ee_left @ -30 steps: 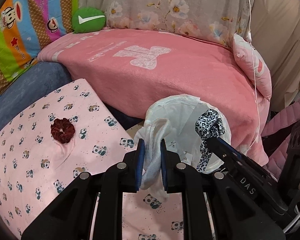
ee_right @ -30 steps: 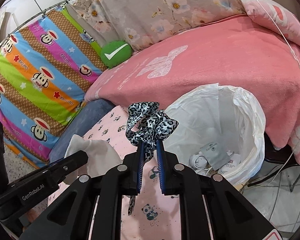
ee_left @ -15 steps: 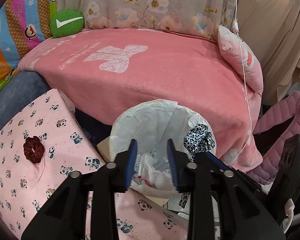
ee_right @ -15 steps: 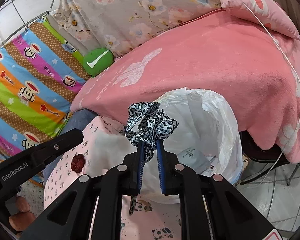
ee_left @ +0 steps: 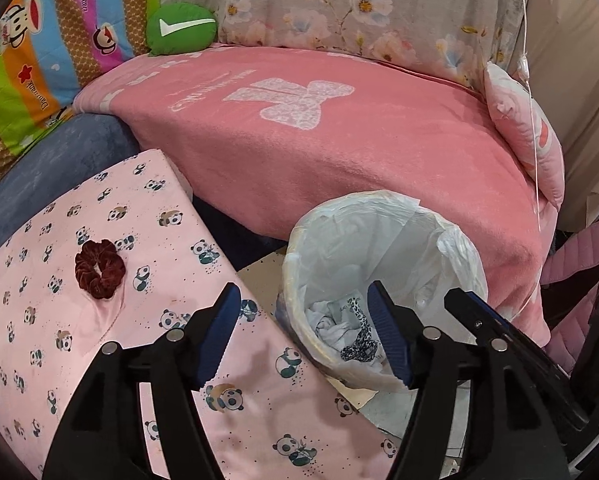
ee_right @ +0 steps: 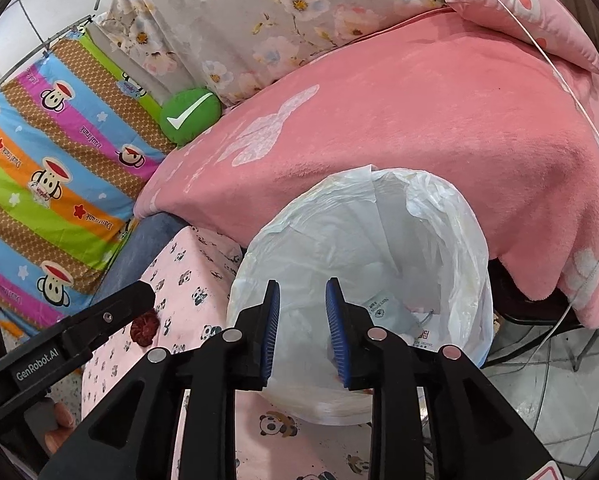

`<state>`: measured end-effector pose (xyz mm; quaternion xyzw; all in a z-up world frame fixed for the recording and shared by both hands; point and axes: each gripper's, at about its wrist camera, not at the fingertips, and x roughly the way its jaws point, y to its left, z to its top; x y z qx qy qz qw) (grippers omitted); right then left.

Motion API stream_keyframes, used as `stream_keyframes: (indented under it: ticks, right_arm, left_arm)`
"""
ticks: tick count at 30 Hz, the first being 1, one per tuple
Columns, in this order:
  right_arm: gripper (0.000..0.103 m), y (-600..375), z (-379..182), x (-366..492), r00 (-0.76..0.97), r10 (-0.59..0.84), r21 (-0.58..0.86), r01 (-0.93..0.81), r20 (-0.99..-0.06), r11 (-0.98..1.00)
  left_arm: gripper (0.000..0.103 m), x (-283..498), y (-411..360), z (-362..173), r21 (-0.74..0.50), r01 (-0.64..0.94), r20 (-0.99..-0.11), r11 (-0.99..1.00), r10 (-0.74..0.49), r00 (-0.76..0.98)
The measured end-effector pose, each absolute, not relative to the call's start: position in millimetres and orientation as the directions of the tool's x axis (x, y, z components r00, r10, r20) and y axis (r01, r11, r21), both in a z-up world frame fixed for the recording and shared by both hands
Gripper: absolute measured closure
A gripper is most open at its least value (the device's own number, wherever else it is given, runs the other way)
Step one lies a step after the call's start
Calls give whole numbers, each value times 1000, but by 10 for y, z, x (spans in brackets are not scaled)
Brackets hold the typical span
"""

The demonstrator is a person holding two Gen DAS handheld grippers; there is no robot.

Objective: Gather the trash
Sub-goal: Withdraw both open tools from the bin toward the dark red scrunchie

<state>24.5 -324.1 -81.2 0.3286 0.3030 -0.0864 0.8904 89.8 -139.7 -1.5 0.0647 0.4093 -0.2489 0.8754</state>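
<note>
A bin lined with a white bag [ee_left: 451, 248] stands on the floor between the panda-print surface and the pink bed; it also shows in the right wrist view [ee_right: 439, 216]. Inside lie a leopard-print strip [ee_left: 359, 340] and white crumpled tissue [ee_left: 325, 322]. My left gripper [ee_left: 303, 340] is wide open and empty, over the bin's near left rim. My right gripper [ee_right: 302, 328] is open and empty above the bin's mouth. A dark red scrunchie [ee_left: 99, 269] lies on the panda-print surface [ee_left: 59, 320], left of my left gripper; it also shows in the right wrist view [ee_right: 145, 329].
A pink blanket covers the bed [ee_left: 339, 140] behind the bin. A green cushion [ee_left: 181, 28] and a striped cartoon quilt [ee_left: 39, 60] are at the back left. A pink pillow [ee_left: 531, 136] and a thin white cord [ee_left: 533, 140] are at the right. A pink jacket [ee_left: 579, 248] hangs far right.
My left gripper opened wide and the white tissue fell into the bin. My right gripper opened and the leopard-print strip dropped into the bin.
</note>
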Motion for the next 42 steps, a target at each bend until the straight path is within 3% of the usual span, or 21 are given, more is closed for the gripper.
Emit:
stream_keyframes:
  ticks: [10, 42]
  right_arm:
    - [70, -2997, -775, 330, 790, 63, 505, 327, -610, 799]
    - [70, -1931, -681, 754, 741, 153, 403, 170, -654, 899]
  left_arm:
    - [40, 936, -1104, -83, -110, 440, -754, 891, -363, 547]
    - [40, 1147, 221, -419, -187, 217, -791, 958, -278, 545]
